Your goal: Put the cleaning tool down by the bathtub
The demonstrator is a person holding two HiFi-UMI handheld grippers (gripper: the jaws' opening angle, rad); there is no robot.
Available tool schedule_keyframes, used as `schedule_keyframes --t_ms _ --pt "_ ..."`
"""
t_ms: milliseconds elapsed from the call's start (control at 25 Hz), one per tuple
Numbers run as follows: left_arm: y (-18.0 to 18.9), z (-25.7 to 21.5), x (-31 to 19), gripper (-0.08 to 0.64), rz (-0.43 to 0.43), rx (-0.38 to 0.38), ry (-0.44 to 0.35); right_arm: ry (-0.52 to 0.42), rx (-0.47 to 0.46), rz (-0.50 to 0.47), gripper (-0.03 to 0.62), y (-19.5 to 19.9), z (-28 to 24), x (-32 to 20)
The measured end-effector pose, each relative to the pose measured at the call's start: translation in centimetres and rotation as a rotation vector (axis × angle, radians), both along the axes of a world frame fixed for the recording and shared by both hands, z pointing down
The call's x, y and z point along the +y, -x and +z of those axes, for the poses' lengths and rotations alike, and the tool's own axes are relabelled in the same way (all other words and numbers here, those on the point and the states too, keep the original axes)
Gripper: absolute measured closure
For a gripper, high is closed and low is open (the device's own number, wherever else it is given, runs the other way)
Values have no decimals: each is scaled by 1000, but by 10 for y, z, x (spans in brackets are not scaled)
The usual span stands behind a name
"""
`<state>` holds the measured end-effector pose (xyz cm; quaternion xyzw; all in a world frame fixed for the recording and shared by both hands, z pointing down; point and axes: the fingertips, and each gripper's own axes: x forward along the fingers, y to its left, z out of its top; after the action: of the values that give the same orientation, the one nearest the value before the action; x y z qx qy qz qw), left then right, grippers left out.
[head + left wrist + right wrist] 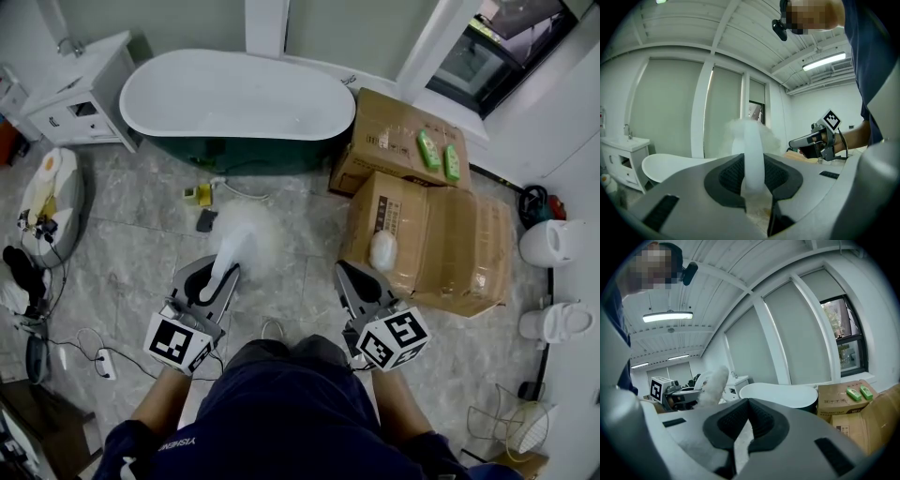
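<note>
The cleaning tool is a white fluffy duster (246,239) with a pale handle (753,159). My left gripper (221,277) is shut on that handle, with the fluffy head sticking out ahead over the grey tiled floor. The white bathtub (239,98) with a dark green outside stands farther ahead, well apart from the duster. My right gripper (352,277) hovers beside the left one, shut with nothing between its pads. In the right gripper view the jaws (747,413) touch, with the duster (712,385) to the left and the bathtub (778,392) beyond.
Cardboard boxes (427,234) stand right of the bathtub, one with two green bottles (439,155), another with a white object (382,250). A white vanity cabinet (80,94) is at the far left. Small items (199,194) lie in front of the tub. Cables trail at the left.
</note>
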<state>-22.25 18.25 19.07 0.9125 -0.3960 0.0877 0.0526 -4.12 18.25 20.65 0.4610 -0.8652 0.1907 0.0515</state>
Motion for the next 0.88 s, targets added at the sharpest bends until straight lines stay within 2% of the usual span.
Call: schedule_keyframes --t_ms 240,440,880 --pt "-1 2 -21 453 -7 -3 1 1 -3 -9 588 0 4 -22" --pt "-16 8 -48 453 -5 -10 7 6 -10 -9 588 -15 11 -50" --pt "-61 13 -143 453 -47 -21 14 9 -19 -58 588 -54 18 -156"
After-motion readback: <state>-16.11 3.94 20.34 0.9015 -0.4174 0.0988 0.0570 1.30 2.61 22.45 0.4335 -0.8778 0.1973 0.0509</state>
